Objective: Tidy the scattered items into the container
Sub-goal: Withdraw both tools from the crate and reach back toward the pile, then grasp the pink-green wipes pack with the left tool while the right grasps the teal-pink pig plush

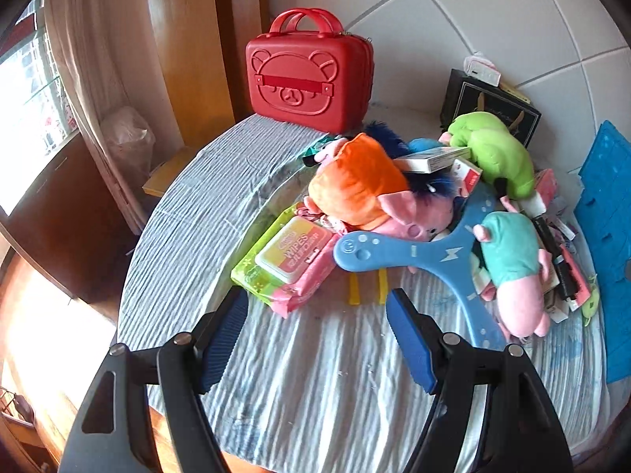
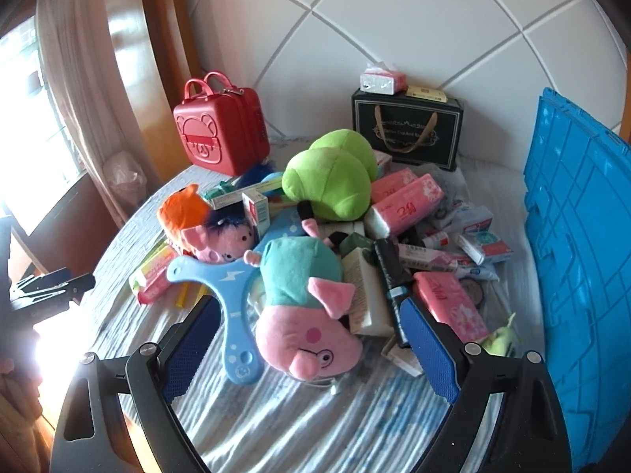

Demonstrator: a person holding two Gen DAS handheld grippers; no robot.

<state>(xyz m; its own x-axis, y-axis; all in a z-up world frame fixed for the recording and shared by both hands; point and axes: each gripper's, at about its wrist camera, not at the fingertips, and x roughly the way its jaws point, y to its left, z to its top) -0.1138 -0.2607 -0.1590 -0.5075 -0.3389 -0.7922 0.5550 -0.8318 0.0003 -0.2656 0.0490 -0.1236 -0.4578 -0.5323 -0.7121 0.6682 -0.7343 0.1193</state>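
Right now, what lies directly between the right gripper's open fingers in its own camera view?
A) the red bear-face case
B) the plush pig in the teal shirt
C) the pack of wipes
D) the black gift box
B: in the right wrist view the plush pig in the teal shirt lies between the open right gripper fingers, untouched.

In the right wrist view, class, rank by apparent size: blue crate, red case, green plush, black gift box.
1. blue crate, though it sits nearest
2. green plush
3. red case and black gift box: alike, unranked
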